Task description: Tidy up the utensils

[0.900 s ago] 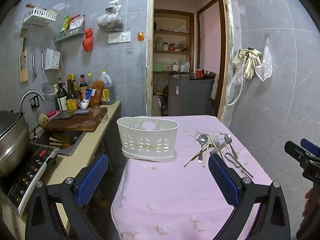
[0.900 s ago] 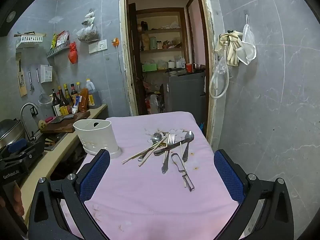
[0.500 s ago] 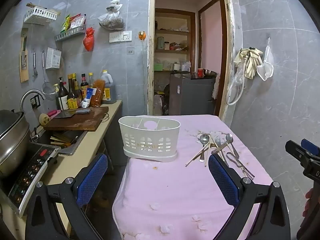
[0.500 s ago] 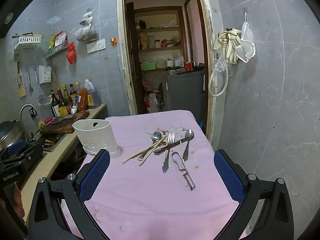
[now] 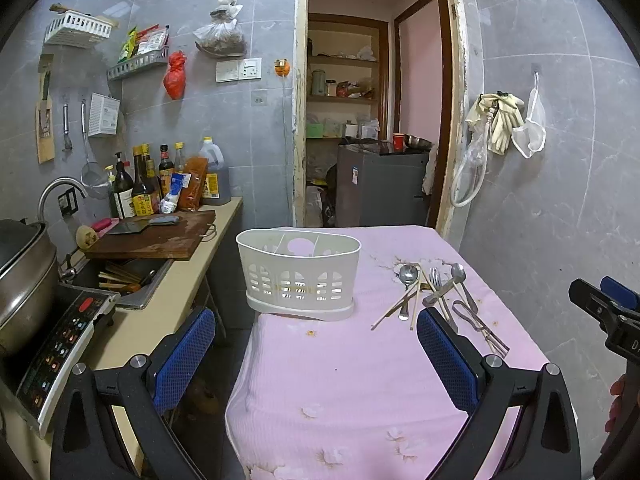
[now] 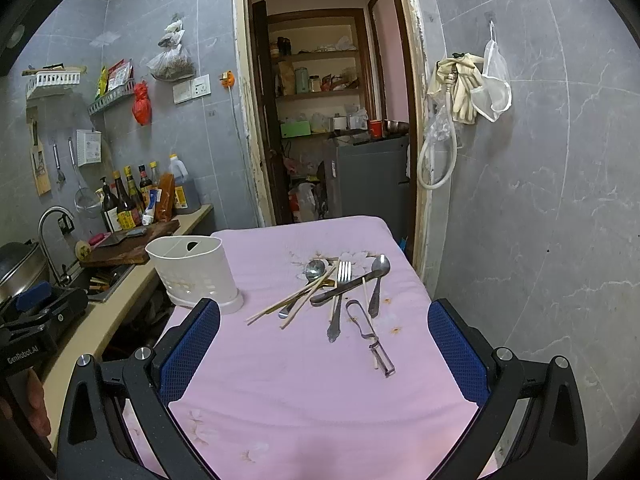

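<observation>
Utensils (image 6: 336,292) loose on table | both grippers level, jaws spread

1. Utensil caddy (image 6: 198,276): white plastic, oval, slotted lower wall, internal dividers. It stands upright on the left part of the pink-covered table top, with no utensils visible inside.
2. Chopsticks (image 6: 294,300): pale, lying flat in a loose diagonal bundle, crossing the round spoon's handle.
3. Round spoon (image 6: 314,269): steel, bowl toward the far edge.
4. Fork (image 6: 343,276): steel, tines toward the far edge, handle toward the camera.
5. Knife (image 6: 340,290): lies across the fork.
6. Oval spoon (image 6: 379,270): rightmost of the pile.
7. Peeler (image 6: 370,334): metal, nearest the camera, beside the fork handle.
</observation>
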A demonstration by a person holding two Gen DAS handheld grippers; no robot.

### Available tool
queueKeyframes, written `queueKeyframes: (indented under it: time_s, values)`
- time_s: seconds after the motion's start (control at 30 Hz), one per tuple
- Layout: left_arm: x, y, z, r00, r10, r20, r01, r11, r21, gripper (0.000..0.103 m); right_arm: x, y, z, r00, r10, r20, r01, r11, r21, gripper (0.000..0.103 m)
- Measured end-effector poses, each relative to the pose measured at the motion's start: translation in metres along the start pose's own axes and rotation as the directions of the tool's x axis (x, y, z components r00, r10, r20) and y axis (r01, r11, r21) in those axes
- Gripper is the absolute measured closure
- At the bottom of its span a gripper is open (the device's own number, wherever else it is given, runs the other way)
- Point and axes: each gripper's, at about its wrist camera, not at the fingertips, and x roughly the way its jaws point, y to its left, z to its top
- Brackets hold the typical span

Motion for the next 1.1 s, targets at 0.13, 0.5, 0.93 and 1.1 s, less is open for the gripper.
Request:
queueKeyframes:
  time_s: [0.13,0.5,0.93,1.1]
  values:
    - [-0.002,0.002,-0.003,1.000,-0.002,0.001,0.002,1.000,0.004,0.001,0.002,0.001,0.000,1.000,-0.002,-0.003,0.002,1.000,0.001,0.001]
    - [0.002,-0.003,0.004,1.000,0.007,-0.008,-0.007,1.000,-0.003,0.001,0.004,0.007,-0.001,1.000,0.002,-0.008,-0.002,1.000,-0.003,0.001]
    - [0.002,-0.001,0.004,1.000,0.003,-0.009,-0.003,1.000,-0.004,0.001,0.006,0.010,-0.001,1.000,-0.003,-0.009,0.003,1.000,-0.006,0.001]
    - [0.002,-0.001,0.003,1.000,0.003,-0.009,-0.003,1.000,-0.005,0.001,0.006,0.010,-0.002,1.000,-0.003,-0.009,0.003,1.000,-0.005,0.001]
